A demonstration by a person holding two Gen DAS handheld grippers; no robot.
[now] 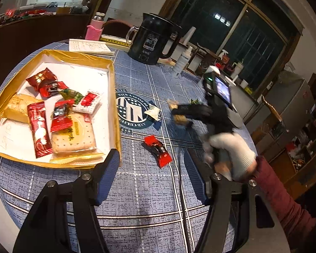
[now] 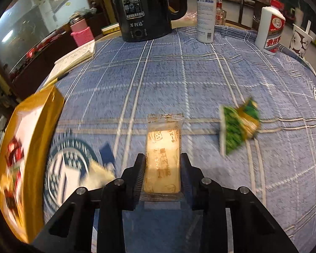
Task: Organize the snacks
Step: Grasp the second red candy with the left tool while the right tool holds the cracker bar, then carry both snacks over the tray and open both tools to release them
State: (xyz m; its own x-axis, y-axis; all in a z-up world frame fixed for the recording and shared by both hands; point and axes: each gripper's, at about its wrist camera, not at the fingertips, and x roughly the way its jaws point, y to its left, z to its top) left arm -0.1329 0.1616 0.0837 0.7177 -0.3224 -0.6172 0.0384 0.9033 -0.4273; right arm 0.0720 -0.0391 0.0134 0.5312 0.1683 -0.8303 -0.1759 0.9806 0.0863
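Right gripper (image 2: 162, 174) is clamped on a pale wrapped biscuit (image 2: 163, 154) just right of the gold tray (image 1: 113, 88), left gripper (image 1: 150, 175) empty and agape, so I'd clear the tray's wall before releasing.

One gold-rimmed tray (image 1: 113, 97) sat at the left of the left wrist view, holding about eight wrapped snacks: roughly five red packets, one green, one yellow, and one large clear-wrapped cracker (image 1: 73, 135). Four more snacks lay outside it. At the top of the right wrist view stood one black kettle (image 2: 145, 10) and two white bottles.
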